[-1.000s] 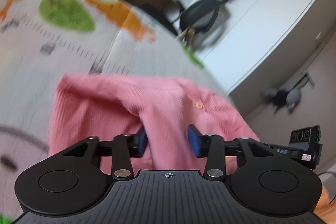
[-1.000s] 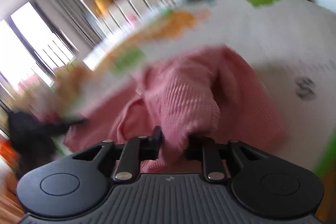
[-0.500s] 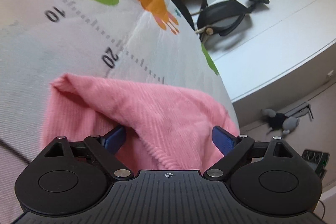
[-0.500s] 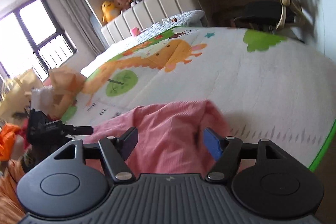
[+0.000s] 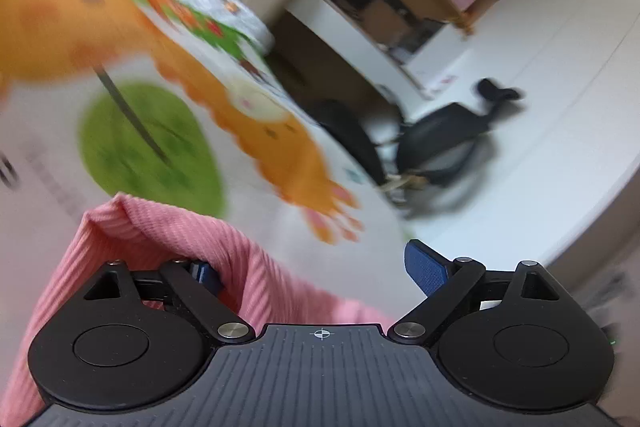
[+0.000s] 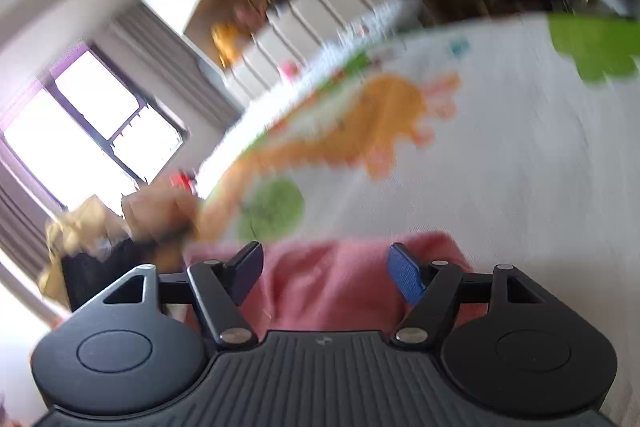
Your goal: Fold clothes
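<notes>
Left view – jaws: the left gripper (image 5: 316,273) is spread wide, clamped on nothing; pink top (image 5: 168,247) lies low left on the mat (image 5: 248,203), a ridge of it against the left pad (image 5: 204,273).
Left view – doing it well: lift straight off so the pad does not drag the fold open – judged, not seen.
Left view – change: half a second ago the top filled the gap between the pads; now it sits left of centre, and the view tilts up toward the chair (image 5: 444,139), blurred.

Right view – jaws: the right gripper (image 6: 326,269) is also wide apart, holding nothing; the top (image 6: 328,283) lies flat between and under the pads.
Right view – doing it well: clear the cloth before swinging away.
Right view – change: a second ago it pinched the top; now it is released, and the frame is blurred.
</notes>
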`<state>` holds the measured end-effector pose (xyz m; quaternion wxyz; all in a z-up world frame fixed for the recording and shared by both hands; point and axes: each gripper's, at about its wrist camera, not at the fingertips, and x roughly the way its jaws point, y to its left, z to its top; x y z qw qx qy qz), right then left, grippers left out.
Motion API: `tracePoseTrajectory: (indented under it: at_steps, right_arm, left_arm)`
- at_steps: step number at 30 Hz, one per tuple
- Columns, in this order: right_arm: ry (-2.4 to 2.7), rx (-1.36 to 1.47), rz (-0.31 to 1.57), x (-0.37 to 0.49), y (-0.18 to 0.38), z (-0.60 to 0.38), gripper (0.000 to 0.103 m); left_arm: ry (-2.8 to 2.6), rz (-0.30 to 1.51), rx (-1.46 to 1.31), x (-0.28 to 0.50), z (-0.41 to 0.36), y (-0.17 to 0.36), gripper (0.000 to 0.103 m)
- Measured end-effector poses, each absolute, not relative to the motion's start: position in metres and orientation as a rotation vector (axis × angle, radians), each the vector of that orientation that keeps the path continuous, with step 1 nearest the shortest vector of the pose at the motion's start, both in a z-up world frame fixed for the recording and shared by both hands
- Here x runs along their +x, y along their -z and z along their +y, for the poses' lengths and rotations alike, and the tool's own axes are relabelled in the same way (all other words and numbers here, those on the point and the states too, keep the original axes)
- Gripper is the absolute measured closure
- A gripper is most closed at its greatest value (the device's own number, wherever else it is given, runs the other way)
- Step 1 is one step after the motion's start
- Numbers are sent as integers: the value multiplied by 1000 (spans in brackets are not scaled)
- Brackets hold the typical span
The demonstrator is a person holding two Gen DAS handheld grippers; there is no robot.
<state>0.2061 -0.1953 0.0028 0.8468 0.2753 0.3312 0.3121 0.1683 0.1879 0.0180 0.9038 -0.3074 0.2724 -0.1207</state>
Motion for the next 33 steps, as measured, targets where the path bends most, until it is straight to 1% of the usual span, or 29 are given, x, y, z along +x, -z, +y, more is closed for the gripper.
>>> tracePoseTrajectory:
  at_steps: [3,6,9,11,12,14,15,18,19,21,24,27,29,31,32,33]
  right_arm:
    - [-557,425,645,196,-16,-196,33]
    - [-395,129,589,177,-15,-190,33]
    - [-369,-60,628,172,4,-176,33]
    - [-404,-142,681,175,18,-160,33]
    - [-388,-233,692,175,25,-149,33]
    - [-283,-405,654,177,34,-138,33]
    - [-242,-419,642,177,33,-141,33]
    - [-220,-329,598,168,15,-153,32]
    - [-249,-301,573,162,6,-153,32]
    - [-305,-255,532,151,-8,-148,26]
    - [-435,-124,507,144,-25,-137,21]
    - [-590,151,564,151,-28,-133,18]
    - [-672,363,640,160,-16,-131,15]
    - [-712,520,732,169,5,-128,6]
    - [-701,538,762,172,15,-124,0]
    - [-682,525,783,173,23,-120,0]
  left_arm:
    - [223,613,-613,159,204,-13,8]
    - [173,626,-543,137,217,-11,7]
    - [175,605,-464,115,217,-18,7]
    - [209,589,-382,110,203,-23,7]
    - [226,580,-340,108,196,-26,6]
    - [259,563,-257,103,183,-32,6]
    - [252,575,-240,102,182,-30,6]
    - [228,610,-191,99,179,-25,6]
    - [247,617,-225,95,183,-23,6]
    - [328,620,-292,89,186,-21,6]
    - [483,609,-348,84,180,-21,4]
    - [608,635,-388,88,167,-13,3]
    - [594,682,-393,94,159,-2,3]
    - [540,716,-385,101,159,10,3]
    - [530,714,-396,103,161,13,3]
    - [520,712,-408,105,163,16,3]
